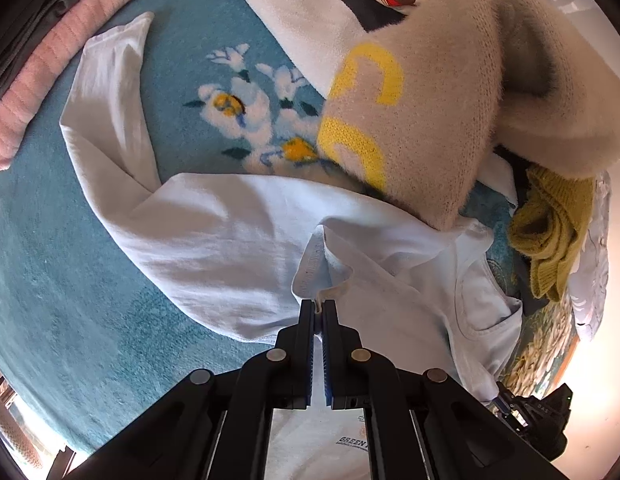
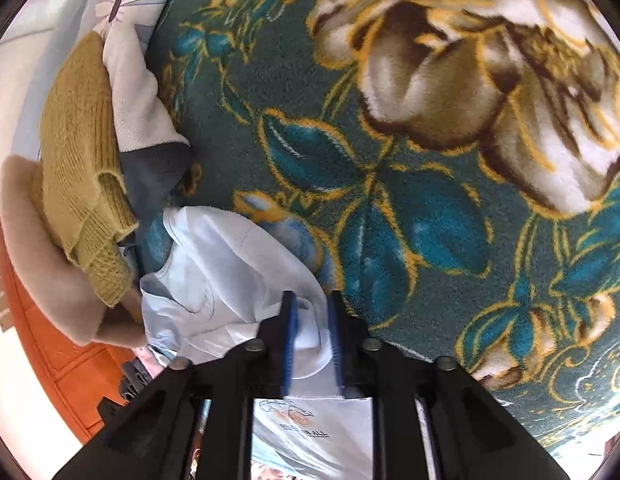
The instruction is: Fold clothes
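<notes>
A white long-sleeved shirt lies spread on a blue floral blanket, one sleeve stretching up to the left. My left gripper is shut on a small fold of the shirt at its collar. In the right wrist view the same white shirt is bunched at the lower left. My right gripper has its blue pads pressed on a thick fold of this fabric. Printed lettering on the shirt shows below each gripper.
A beige fuzzy sweater with yellow letters overlaps the shirt's upper edge. A mustard knit lies to its right, also in the right wrist view. Folded pink cloth sits at the far left. A large flower pattern covers the blanket.
</notes>
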Motion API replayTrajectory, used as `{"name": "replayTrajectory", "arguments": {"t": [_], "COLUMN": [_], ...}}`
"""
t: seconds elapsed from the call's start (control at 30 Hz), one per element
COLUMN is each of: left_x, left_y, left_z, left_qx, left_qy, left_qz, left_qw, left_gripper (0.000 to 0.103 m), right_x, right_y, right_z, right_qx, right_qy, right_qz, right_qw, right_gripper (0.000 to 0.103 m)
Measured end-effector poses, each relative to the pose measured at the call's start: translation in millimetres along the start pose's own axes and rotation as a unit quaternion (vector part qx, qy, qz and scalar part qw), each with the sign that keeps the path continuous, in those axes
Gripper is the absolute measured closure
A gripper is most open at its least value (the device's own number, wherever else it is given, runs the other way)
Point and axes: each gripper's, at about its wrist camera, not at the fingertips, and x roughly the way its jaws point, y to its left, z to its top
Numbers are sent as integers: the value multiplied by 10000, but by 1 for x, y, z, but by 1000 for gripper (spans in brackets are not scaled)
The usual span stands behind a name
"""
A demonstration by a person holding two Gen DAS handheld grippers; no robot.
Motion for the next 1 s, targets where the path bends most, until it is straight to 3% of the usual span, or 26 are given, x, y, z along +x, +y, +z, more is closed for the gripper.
{"name": "replayTrajectory", "arguments": {"t": [0.1,0.2,0.23,0.3,0.43,0.57,0.63,0.8,0.93,0.97,1.0], "left_x": [0,0,1,1,0,4,3,5,14,15,20], "left_y": [0,-1,1,5,11,15,15,1,-10,-11,-15], "left_z": [0,0,1,4,9,10,10,9,14,14,11], "left_qx": [44,246,188,88,-34,-151,-143,-31,-45,-34,-16], "left_qy": [17,-38,20,72,108,247,259,287,268,257,249], "left_qz": [29,283,212,104,-31,-75,-97,-95,-125,-133,-148], "left_qw": [10000,9993,9996,9999,9999,9996,9995,9995,9996,9996,9996], "left_gripper": [99,99,99,99,99,99,99,99,98,98,99], "right_x": [-16,-30,-34,-45,-53,-44,-41,-34,-31,-33,-37], "right_y": [24,49,53,51,44,29,23,23,17,14,13], "right_z": [9,22,28,38,39,19,8,-15,-21,-19,-18], "right_qx": [-773,-1532,-1603,-1388,-1211,-936,-798,-484,4,50,50], "right_qy": [-241,-690,-759,-755,-515,0,107,36,5,-34,-74], "right_qz": [-840,-2048,-2168,-1497,-958,-674,-532,-527,-251,-243,-232], "right_qw": [9932,9643,9600,9760,9867,9933,9953,9974,9997,9997,9997], "right_gripper": [98,103,103,103,101,79,76,76,76,83,99]}}
